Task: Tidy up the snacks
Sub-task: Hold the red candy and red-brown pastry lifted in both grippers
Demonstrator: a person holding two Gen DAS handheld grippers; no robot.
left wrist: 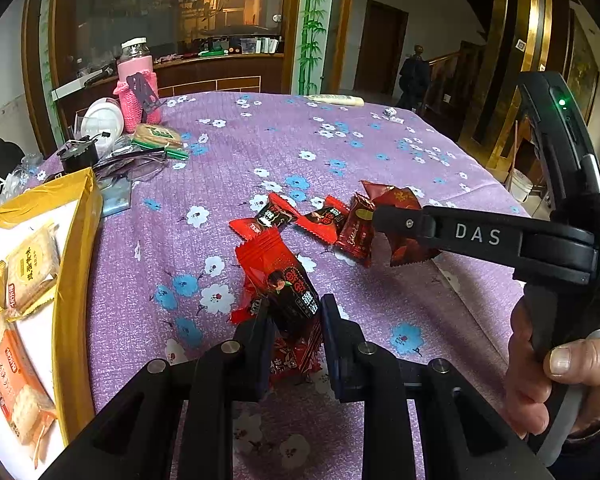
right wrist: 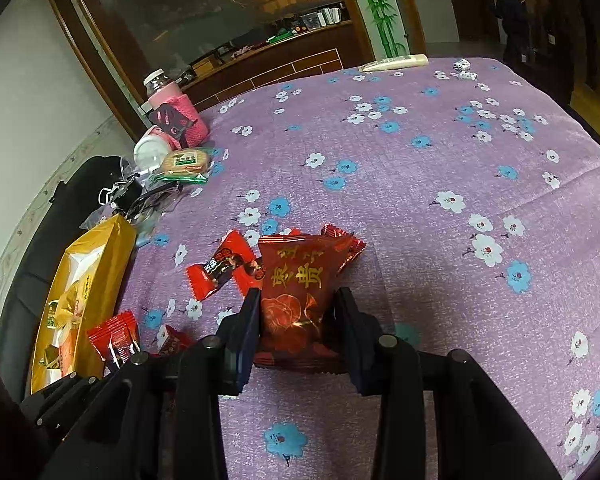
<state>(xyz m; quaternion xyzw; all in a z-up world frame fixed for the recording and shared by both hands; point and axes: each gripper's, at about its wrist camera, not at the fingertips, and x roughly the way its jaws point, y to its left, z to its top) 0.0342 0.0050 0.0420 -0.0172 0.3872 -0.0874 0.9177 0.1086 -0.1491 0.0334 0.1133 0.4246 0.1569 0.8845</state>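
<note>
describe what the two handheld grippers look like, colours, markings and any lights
Both are matte black plastic. The left gripper has two flat fingers with dark blue pads and round silver bolts on its linkage arms. The right gripper is built the same; seen from the side in the left wrist view, it carries white "DAS" lettering, a small green light and a pale grey trigger under the person's hand.

Your left view is evenly lit and sharp; the right view runs dimmer and bluish. Warm lamps glow in the far glass (left wrist: 172,12). Glare sits on the red wrappers (left wrist: 284,276) and gold box (left wrist: 76,216). Soft shadows on the cloth (right wrist: 420,168). Fisheye bends edges; corners go black.
</note>
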